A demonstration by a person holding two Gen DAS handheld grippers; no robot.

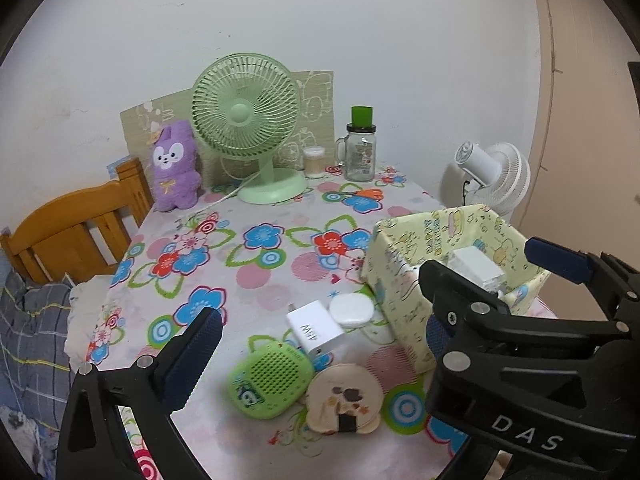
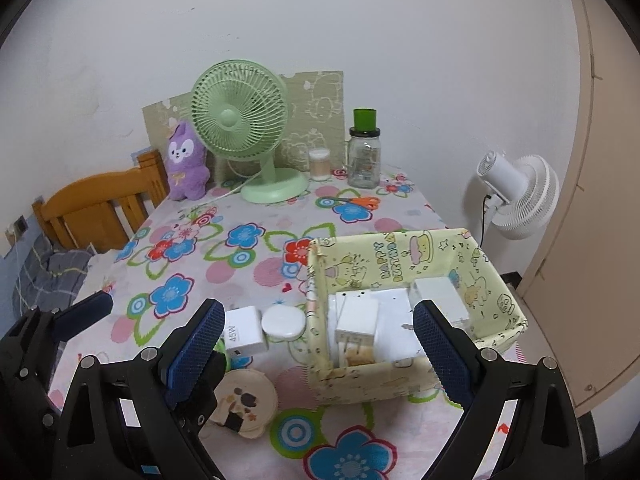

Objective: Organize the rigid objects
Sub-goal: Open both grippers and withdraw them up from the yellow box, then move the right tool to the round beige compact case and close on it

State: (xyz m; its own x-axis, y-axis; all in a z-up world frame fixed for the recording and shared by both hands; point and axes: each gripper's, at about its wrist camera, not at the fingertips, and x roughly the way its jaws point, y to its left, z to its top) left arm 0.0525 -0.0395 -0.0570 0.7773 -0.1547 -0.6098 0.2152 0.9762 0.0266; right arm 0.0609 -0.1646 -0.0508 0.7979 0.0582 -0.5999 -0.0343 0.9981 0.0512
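A desk (image 1: 248,276) under a flower-print cloth is seen from both wrist views. Left gripper (image 1: 320,332): fingers spread wide, nothing between the pads, held above the loose items at the near edge. Right gripper (image 2: 320,336): fingers likewise spread, nothing pinched, poised over the near wall of the yellow box (image 2: 400,378). Inside the box, a white charger (image 2: 356,322) is noted standing on end, with a second white block (image 2: 438,294) toward the far right corner. Just left of the box, on the cloth, a white 45W adapter (image 1: 316,326) lies touching a white round puck (image 1: 352,310). Nearer the camera, a green perforated speaker (image 1: 270,378) is set beside a beige round pouch (image 1: 346,400), the two touching. At the far edge a green desk fan (image 1: 246,120), a purple plush toy (image 1: 174,166), a glass jar with green cap (image 1: 361,148) and orange-handled scissors (image 1: 362,193) are recorded. A white fan (image 2: 516,196) stands off the desk at right, a wooden chair (image 1: 68,236) at left.
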